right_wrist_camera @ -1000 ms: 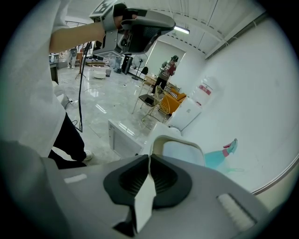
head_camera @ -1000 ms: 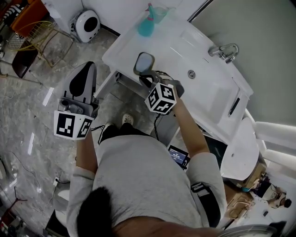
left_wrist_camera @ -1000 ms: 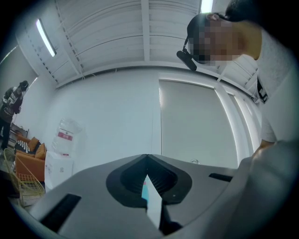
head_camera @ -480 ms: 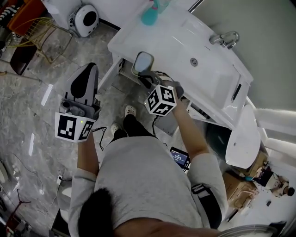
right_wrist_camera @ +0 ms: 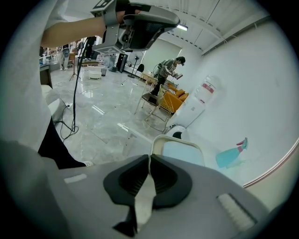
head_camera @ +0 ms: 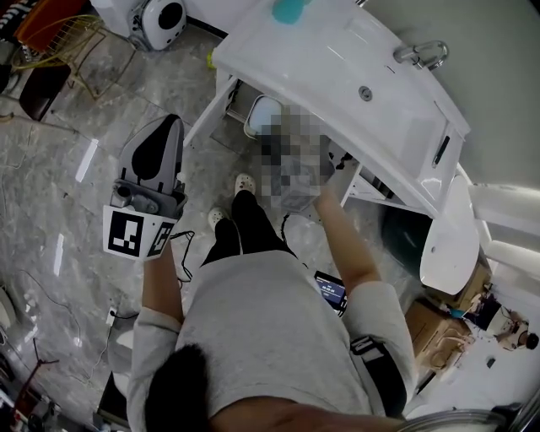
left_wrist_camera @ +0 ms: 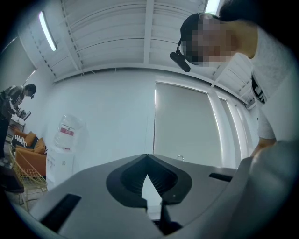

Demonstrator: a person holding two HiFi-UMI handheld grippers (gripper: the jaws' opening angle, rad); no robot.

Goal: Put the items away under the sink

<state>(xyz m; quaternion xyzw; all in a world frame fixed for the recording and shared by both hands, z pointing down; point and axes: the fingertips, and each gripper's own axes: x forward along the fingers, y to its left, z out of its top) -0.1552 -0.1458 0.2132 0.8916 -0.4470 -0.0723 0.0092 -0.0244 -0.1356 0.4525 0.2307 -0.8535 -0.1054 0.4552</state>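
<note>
Where the head camera looks down: the person stands at a white sink counter (head_camera: 337,51) with both forearms stretched forward.
Left arm, head view: the elbow is bent and the forearm held out in front. It carries the left gripper (head_camera: 169,126) over the grey marbled floor (head_camera: 76,211), with the marker cube nearest the body and the jaws pointing away from the person. The counter's corner lies off to this gripper's right.
Right arm, head view: the bare forearm reaches forward and in under the counter's front edge. The right gripper cannot be made out here.
Task item, head view: a hand mirror (head_camera: 263,114) shows just past the end of the right arm, below the counter's edge.
On the counter, head view: a teal spray bottle (head_camera: 291,8) stands farther ahead, beyond the mirror.
Left gripper view: the jaws tilt up toward wall and ceiling, tips pressed together with nothing between them. A water dispenser (left_wrist_camera: 65,135) stands ahead to their left.
Right gripper view: the right gripper (right_wrist_camera: 149,158) has its jaws closed on the mirror's pale handle. The cream-framed glass sits straight ahead, just past the tips. The spray bottle lies ahead to the jaws' right, and the left gripper is high above them.
</note>
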